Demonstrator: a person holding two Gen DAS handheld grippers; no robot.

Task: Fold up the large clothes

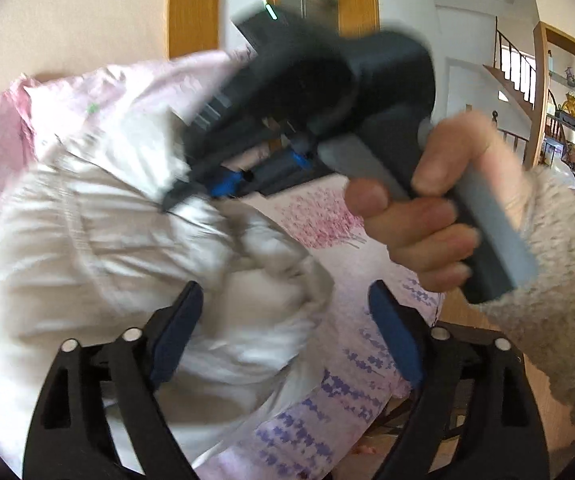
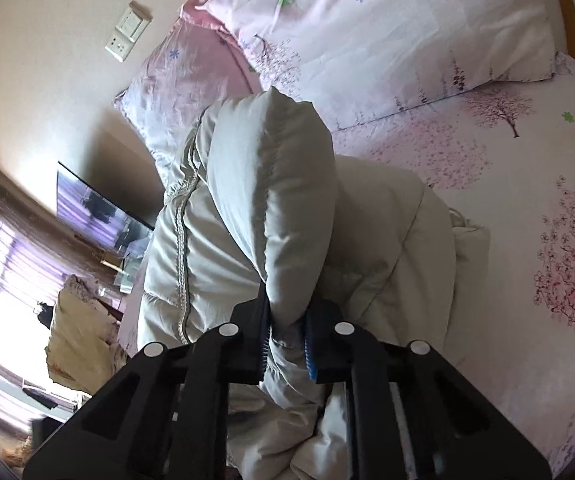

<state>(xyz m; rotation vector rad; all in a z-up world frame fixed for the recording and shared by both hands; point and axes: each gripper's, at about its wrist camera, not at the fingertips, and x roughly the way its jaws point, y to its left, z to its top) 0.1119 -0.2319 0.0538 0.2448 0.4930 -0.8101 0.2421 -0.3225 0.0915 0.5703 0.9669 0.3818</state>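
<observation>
Jaws of right gripper (image 2: 287,338) on puffy quilted jacket (image 2: 271,184)

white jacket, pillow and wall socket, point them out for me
white jacket (image 2: 247,184), right wrist view, on the puffy fold above the fingers
pillow (image 2: 387,32), right wrist view, on its flowered top
wall socket (image 2: 118,46), right wrist view, on the lower plate
</observation>
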